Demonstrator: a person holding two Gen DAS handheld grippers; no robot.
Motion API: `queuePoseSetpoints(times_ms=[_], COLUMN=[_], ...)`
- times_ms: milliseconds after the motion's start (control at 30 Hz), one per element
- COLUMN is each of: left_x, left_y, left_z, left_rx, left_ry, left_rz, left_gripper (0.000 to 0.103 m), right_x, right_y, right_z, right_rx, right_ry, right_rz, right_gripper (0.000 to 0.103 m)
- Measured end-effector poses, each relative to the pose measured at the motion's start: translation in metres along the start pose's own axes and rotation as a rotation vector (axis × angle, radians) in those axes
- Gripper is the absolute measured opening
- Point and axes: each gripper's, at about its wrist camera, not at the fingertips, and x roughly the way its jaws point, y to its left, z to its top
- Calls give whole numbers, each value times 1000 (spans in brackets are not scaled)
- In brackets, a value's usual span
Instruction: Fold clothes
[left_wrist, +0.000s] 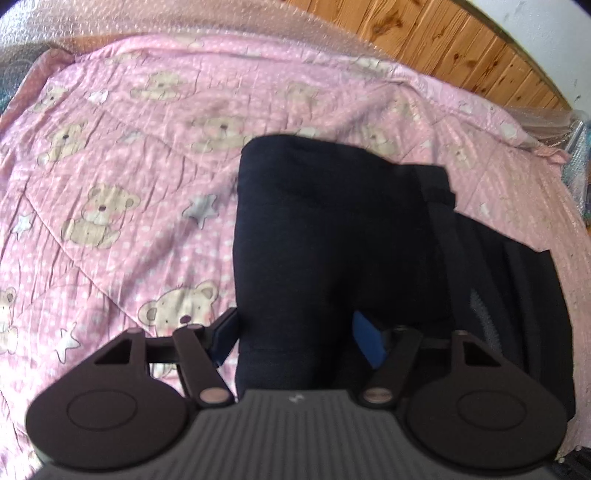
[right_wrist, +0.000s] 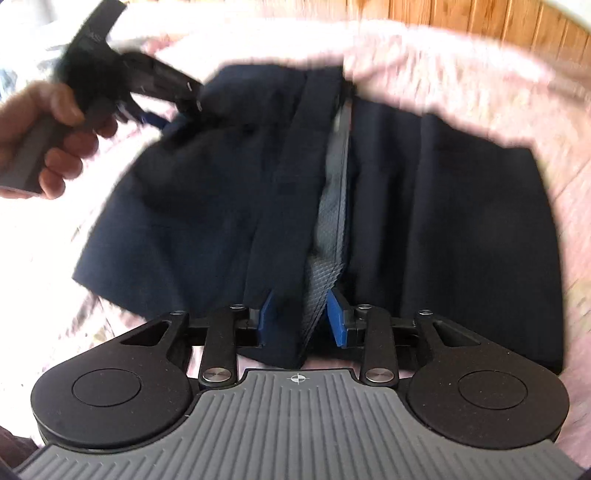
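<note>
Right gripper (right_wrist: 301, 319) jaws pinch the navy garment (right_wrist: 207, 206) hem (grey mesh lining showing), while the left gripper (right_wrist: 166, 88) grips its far corner.

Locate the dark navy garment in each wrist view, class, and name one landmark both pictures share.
Left wrist view: the dark navy garment fills the centre and right, running down between the left gripper fingers.
Right wrist view: the garment spans the middle, its grey mesh lining showing, its near edge between the right gripper fingers.
Shared landmark: the pink bedspread beneath it.
</note>
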Motion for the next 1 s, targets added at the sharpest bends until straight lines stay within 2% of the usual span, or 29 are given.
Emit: queuePoseSetpoints(times_ms=[67,133,233,267,400,433,467,600,700,800,833,900,933,967,1000], left_x=[1,8,23,25,11,3,-5,-37,-43,-49,-51,-56,-54,-45,-36], left_y=[-1,0,3,3,-2,-2,-2,-8,-47,-85,-98,-124,-141,-166,-190], left_z=[4,9,11,11,9,7,5,-2,4,10,12,15,17,17,18], left_rx=[-9,-20,1,7,7,8,8,28,67,105,118,144,161,184,207], left_ry=[-6,-4,-11,-10,10,8,6,-5,-2,2,3,5,13,35,56], left_rz=[6,18,37,39,37,29,22,24,-43,-111,-133,-178,-205,-241,-276], left_gripper=[68,68,77,81,79,80,80,80,80,80,80,81,85,86,86], right_x=[-11,-5,19,18,1,-7,-17,-39,-37,-24,-20,-12,-14,-15,-18], right_y=[5,6,0,-1,-15,-21,-30,-92,-150,-183,-191,-190,-187,-184,-180], right_z=[5,5,-7,-10,-13,-13,-14,-21,-41,-58,-62,-63,-61,-60,-57], right_rx=[-34,-45,3,7,62,84,110,282,468,550,565,523,498,473,439], right_ry=[-51,-51,39,27,-27,-45,-72,-143,-140,-105,-92,-68,-77,-86,-98], right_rz=[9,27,47,63,106,108,95,-16,-107,-105,-104,-107,-109,-112,-119], right_gripper=[36,36,37,42,44,52,58,65,68,68,66,55,25,7,7])
